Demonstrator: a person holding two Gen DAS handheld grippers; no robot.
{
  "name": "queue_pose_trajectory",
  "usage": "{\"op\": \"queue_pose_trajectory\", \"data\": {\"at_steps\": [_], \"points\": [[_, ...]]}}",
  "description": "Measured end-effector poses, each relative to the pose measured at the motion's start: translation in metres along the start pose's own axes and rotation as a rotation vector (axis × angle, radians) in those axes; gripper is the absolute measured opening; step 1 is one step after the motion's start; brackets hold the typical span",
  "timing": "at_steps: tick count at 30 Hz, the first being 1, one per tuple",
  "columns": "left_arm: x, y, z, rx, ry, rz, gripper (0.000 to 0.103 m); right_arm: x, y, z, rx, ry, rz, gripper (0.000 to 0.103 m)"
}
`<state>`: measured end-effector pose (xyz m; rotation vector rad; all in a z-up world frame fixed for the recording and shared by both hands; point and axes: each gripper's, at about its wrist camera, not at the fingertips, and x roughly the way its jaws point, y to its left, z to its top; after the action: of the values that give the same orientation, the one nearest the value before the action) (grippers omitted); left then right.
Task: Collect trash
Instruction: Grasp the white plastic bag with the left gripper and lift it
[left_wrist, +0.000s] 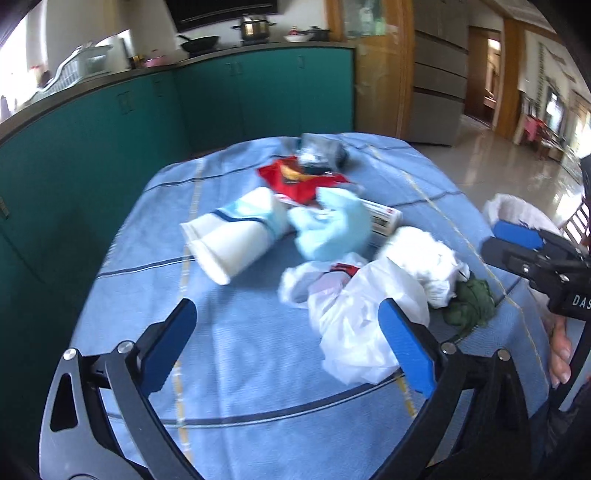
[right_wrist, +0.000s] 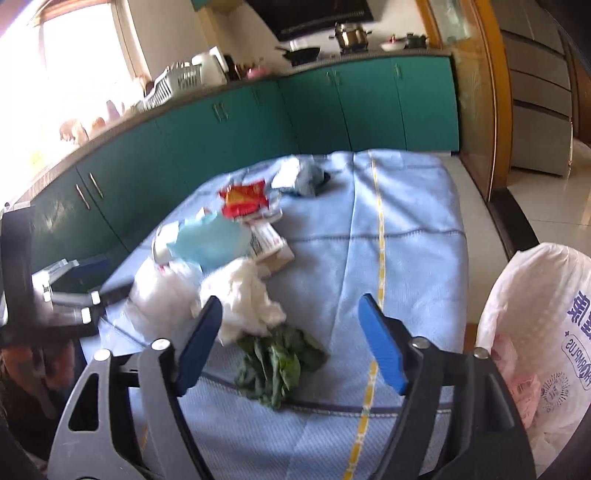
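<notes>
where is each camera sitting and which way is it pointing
Left wrist: sits on the left gripper, looking down across the blue tablecloth at the paper cups and white plastic bag; open jaws, the right gripper and a hand show.
Right wrist: sits on the right gripper, facing the green leaves, trash bag at right; open jaws show.
Shared: red wrapper, green cabinets.

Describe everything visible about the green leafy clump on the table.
The green leaves are a dark, wilted, crumpled bunch lying flat on the blue tablecloth near its front edge. Their upper end touches the crumpled white tissue. They lie ahead of the open right gripper, between its fingers' lines, untouched.
</notes>
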<state>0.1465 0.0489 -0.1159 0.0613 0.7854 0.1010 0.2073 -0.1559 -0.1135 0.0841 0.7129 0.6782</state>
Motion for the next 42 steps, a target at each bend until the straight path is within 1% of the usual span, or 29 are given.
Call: {"op": "queue_pose_trajectory", "data": {"at_steps": [1, 2, 4, 5, 8, 9, 10, 11, 13, 15, 18, 19, 21, 26, 30, 34, 40, 42], "points": [[0.006, -0.006, 0.0, 0.009, 0.013, -0.005, 0.098, 0.002, 0.001, 0.0, -0.007, 0.004, -0.006, 0.077], [0.01, -0.011, 0.001, 0.011, 0.025, -0.025, 0.098, 0.006, 0.004, 0.001, -0.015, 0.009, -0.019, 0.077], [0.018, -0.019, 0.001, 0.011, 0.056, -0.099, 0.098, 0.011, 0.008, 0.002, -0.022, 0.023, -0.037, 0.077], [0.022, -0.022, 0.0, 0.011, 0.076, -0.122, 0.098, 0.015, 0.009, 0.004, -0.025, 0.029, -0.044, 0.077], [0.027, -0.028, -0.003, 0.013, 0.093, -0.151, 0.098, 0.025, 0.009, 0.004, -0.032, 0.046, -0.076, 0.077], [0.027, -0.029, -0.004, 0.016, 0.09, -0.157, 0.092, 0.026, 0.008, 0.003, -0.029, 0.049, -0.084, 0.077], [0.027, -0.031, -0.005, 0.019, 0.088, -0.163, 0.081, 0.03, 0.009, 0.004, -0.026, 0.051, -0.089, 0.077], [0.027, -0.032, -0.006, 0.022, 0.089, -0.171, 0.076, 0.03, 0.007, 0.003, -0.021, 0.052, -0.095, 0.077], [0.025, -0.033, -0.007, 0.025, 0.092, -0.178, 0.057, 0.03, 0.006, 0.004, -0.013, 0.049, -0.104, 0.077], [0.022, -0.033, -0.007, 0.033, 0.086, -0.178, 0.046, 0.032, 0.003, 0.004, -0.002, 0.05, -0.11, 0.077], [0.015, -0.034, -0.009, 0.069, 0.063, -0.12, 0.044, 0.032, 0.002, 0.004, 0.007, 0.05, -0.112, 0.077], [0.014, -0.033, -0.01, 0.074, 0.06, -0.112, 0.042, 0.032, 0.002, 0.004, 0.007, 0.05, -0.113, 0.077], [0.009, -0.027, -0.012, 0.074, 0.057, -0.102, 0.041, 0.033, 0.002, 0.004, 0.006, 0.047, -0.116, 0.077], [0.0, -0.009, -0.014, 0.055, 0.04, -0.05, 0.037, 0.032, 0.002, 0.004, 0.006, 0.045, -0.125, 0.077], [-0.001, 0.004, -0.014, 0.026, 0.038, -0.025, 0.035, 0.033, 0.003, 0.005, 0.003, 0.046, -0.13, 0.077], [0.002, 0.014, -0.016, 0.006, 0.047, -0.004, 0.034, 0.032, 0.004, 0.005, 0.001, 0.042, -0.132, 0.077], [0.0, 0.013, -0.022, 0.027, 0.048, 0.027, 0.034, 0.033, 0.01, 0.005, -0.02, 0.042, -0.134, 0.077], [0.001, 0.013, -0.022, 0.03, 0.048, 0.034, 0.034, 0.035, 0.017, 0.005, -0.047, 0.041, -0.152, 0.079]]}}
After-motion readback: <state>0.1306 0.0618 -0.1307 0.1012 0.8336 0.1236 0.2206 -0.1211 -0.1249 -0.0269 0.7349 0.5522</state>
